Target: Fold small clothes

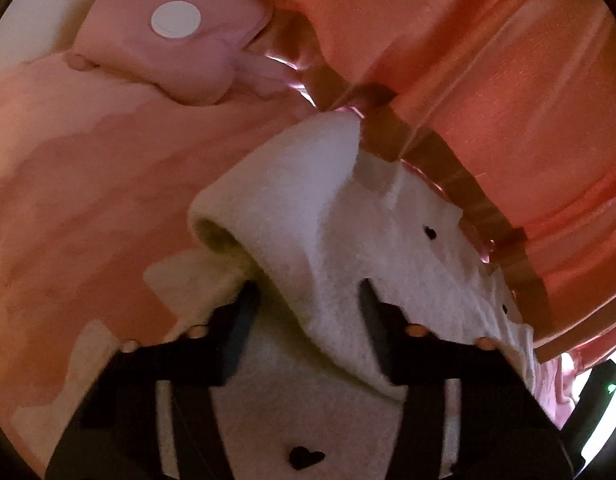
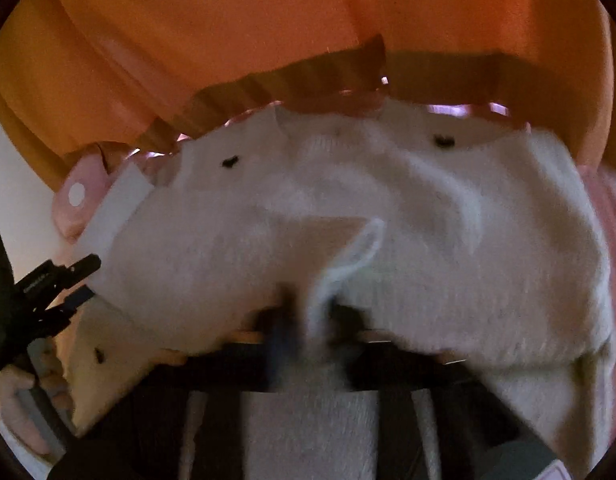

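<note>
The white fuzzy sweater (image 2: 387, 208) with little black hearts lies on the pink surface (image 1: 88, 184). The right gripper (image 2: 308, 320) has its fingers pinched tight on a fold. The left gripper (image 1: 304, 312) has its fingers partly open around a raised fold.

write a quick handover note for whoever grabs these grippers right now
Left gripper: jaws apart, a raised fold of the white sweater between them, pads not clearly pressing.
Right gripper: shut on a pinched ridge of the sweater's near edge.
Sweater lies spread on the pink cloth, below the orange curtain. A folded pink garment lies further back.
Done: that pink piece looks folded.
Left: fold the sweater; no finished fold yet.
</note>
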Motion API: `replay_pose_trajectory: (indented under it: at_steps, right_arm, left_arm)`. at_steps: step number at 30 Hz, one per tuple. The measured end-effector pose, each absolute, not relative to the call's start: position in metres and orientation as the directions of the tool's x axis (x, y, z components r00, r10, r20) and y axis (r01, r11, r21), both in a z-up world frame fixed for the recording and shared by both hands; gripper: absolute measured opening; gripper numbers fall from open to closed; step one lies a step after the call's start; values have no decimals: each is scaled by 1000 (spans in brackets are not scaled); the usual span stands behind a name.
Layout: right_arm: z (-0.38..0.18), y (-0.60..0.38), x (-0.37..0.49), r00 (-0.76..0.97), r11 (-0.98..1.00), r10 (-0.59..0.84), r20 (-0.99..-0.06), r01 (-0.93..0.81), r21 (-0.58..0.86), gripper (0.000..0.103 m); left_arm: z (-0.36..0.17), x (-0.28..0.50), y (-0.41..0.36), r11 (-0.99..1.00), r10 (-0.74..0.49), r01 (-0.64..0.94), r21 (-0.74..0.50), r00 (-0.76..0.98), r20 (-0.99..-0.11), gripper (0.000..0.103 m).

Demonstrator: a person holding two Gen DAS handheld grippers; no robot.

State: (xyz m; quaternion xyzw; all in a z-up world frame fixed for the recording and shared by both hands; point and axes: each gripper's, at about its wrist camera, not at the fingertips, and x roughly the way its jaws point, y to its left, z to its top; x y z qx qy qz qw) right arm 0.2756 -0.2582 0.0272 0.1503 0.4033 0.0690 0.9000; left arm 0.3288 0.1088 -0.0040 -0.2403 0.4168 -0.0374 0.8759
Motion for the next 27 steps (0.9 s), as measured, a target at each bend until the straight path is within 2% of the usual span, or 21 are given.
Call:
replay_pose_trajectory:
  at_steps: [1, 5, 7, 8, 11, 14, 16, 20, 21, 23, 24, 25, 27]
  right_arm:
    - [41, -260, 273, 697, 943, 252, -671, -20, 333, 8]
    - [92, -292, 251, 837, 951, 141, -529, 35, 308, 8]
    - [82, -312, 256, 827, 958, 20, -562, 144, 246, 8]
    - [60, -326, 265, 781, 955, -12, -625, 195, 225, 8]
    - [8, -351, 273, 683, 908, 62, -728, 264, 325, 8]
    - [4, -348, 275, 681, 911, 69, -729, 255, 324, 9]
    - [9, -345, 275, 693, 911, 79, -717, 242, 334, 10]
    - [9, -347, 275, 694, 901, 107, -712, 235, 364, 12]
    - [8, -349, 269, 688, 901, 106, -718, 239, 362, 14]
    - [3, -351, 270, 673, 901, 101, -733, 250, 353, 15]
    - [2, -350, 270, 668, 903, 99, -738, 252, 349, 15]
    - [3, -349, 270, 668, 904, 100, -737, 248, 348, 13]
    - [21, -339, 269, 703, 914, 126, -700, 192, 358, 13]
  left_arm:
    - [-2, 327, 109, 880, -266, -136, -455, 653, -709, 35]
    - [6, 323, 107, 870, -277, -132, -475, 666, -693, 37]
    - [5, 322, 103, 884, -262, -127, -450, 663, -702, 40]
    - [3, 322, 100, 888, -262, -123, -444, 659, -706, 41]
    - [-5, 324, 93, 877, -296, -114, -466, 637, -712, 42]
    - [-11, 327, 89, 848, -359, -106, -520, 606, -710, 45]
    - [-14, 329, 88, 818, -403, -110, -564, 591, -699, 60]
    - [-20, 334, 92, 809, -397, -133, -573, 596, -698, 60]
    - [-21, 336, 95, 808, -391, -139, -572, 600, -698, 59]
    - [-20, 340, 101, 823, -346, -162, -544, 616, -708, 48]
    - [-17, 340, 104, 842, -301, -179, -509, 626, -719, 31]
    - [-14, 339, 105, 857, -270, -183, -481, 635, -724, 21]
    - [-9, 338, 100, 902, -213, -160, -401, 642, -736, 16]
